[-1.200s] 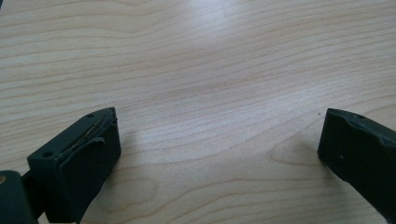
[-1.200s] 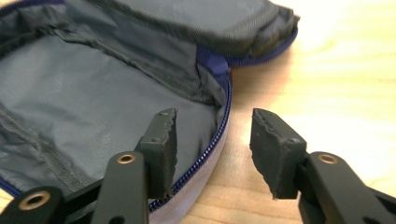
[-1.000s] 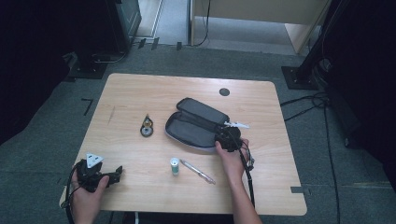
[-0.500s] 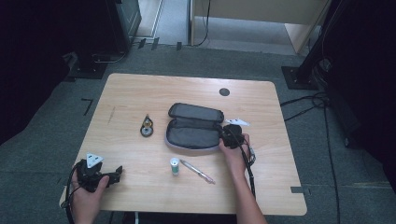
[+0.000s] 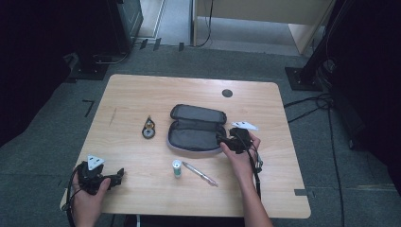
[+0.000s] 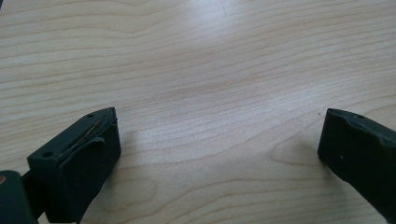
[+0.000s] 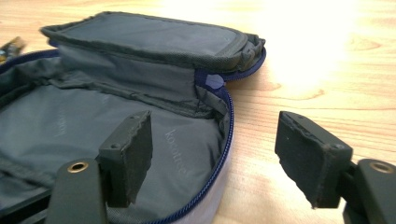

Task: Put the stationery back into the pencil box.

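1. High view. The right gripper (image 5: 226, 140) is sitting at the right end of the open pencil case (image 5: 196, 128), which is lying near the middle of the wooden table (image 5: 142, 94) with its lid folded back. The left gripper (image 5: 116, 176) is resting near the table's front left corner, well apart from everything else. A pen (image 5: 199, 173) and a small green-capped tube (image 5: 176, 168) are lying in front of the case, and a small round object (image 5: 149, 128) is lying to its left. Bare wood is lying open around the case on all sides. Grey carpet and dark stands are surrounding the table.

2. Left gripper view. The jaws are standing wide apart, released, with nothing between them, over bare wood grain (image 6: 201, 70).

3. Right gripper view. The jaws have just been opening and are now standing apart, straddling the zipped rim (image 7: 225, 140) of the case: one pad (image 7: 135, 154) is hovering over the grey lining, the other over the tabletop outside. Neither pad is pressing on the rim.
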A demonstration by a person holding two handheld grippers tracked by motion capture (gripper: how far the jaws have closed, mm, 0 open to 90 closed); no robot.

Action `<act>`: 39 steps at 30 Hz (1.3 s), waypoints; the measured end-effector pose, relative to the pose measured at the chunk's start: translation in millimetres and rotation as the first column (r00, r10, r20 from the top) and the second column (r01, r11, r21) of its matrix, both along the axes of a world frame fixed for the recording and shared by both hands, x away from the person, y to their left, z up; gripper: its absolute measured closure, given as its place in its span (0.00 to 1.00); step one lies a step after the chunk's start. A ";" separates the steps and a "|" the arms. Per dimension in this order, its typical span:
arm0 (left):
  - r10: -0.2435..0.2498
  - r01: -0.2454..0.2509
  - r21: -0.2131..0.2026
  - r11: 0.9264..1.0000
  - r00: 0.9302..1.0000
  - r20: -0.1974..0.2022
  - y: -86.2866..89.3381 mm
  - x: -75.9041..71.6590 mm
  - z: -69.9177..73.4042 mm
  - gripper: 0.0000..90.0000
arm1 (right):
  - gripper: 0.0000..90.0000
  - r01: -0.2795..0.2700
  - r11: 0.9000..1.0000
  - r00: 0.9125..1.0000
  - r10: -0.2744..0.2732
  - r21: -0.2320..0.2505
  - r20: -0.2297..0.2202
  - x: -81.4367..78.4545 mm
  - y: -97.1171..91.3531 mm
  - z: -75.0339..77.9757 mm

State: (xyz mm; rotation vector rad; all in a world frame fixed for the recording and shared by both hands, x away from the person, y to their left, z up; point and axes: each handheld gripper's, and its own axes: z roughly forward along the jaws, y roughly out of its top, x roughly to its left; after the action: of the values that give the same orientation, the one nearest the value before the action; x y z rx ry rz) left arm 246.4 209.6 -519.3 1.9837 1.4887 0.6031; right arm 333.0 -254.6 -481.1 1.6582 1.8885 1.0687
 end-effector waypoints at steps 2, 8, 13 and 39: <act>0.000 0.000 0.000 1.000 1.000 0.000 0.0 0.0 0.0 0.00 | 0.30 -0.016 1.000 1.000 0.016 0.011 0.012 -5.4 -1.1 4.0; 0.000 0.000 -0.001 1.000 1.000 0.000 0.0 0.0 0.0 0.00 | 0.35 -0.062 0.998 0.997 0.061 0.020 0.049 -22.7 -4.5 13.3; 0.000 0.000 0.000 1.000 1.000 0.000 0.0 0.0 0.0 0.00 | 0.44 -0.118 0.992 0.991 0.116 0.037 0.062 -40.1 -5.3 15.1; -0.005 0.005 0.000 1.000 1.000 0.000 -1.5 2.4 0.0 0.00 | 0.45 -0.204 0.977 0.977 0.200 0.055 0.069 -87.3 -17.8 -3.7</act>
State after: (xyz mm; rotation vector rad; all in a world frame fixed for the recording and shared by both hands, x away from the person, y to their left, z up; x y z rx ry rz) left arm 248.9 208.1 -519.3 1.9868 1.4828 0.6011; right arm 245.7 -272.4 -484.7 1.4693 2.0349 1.2558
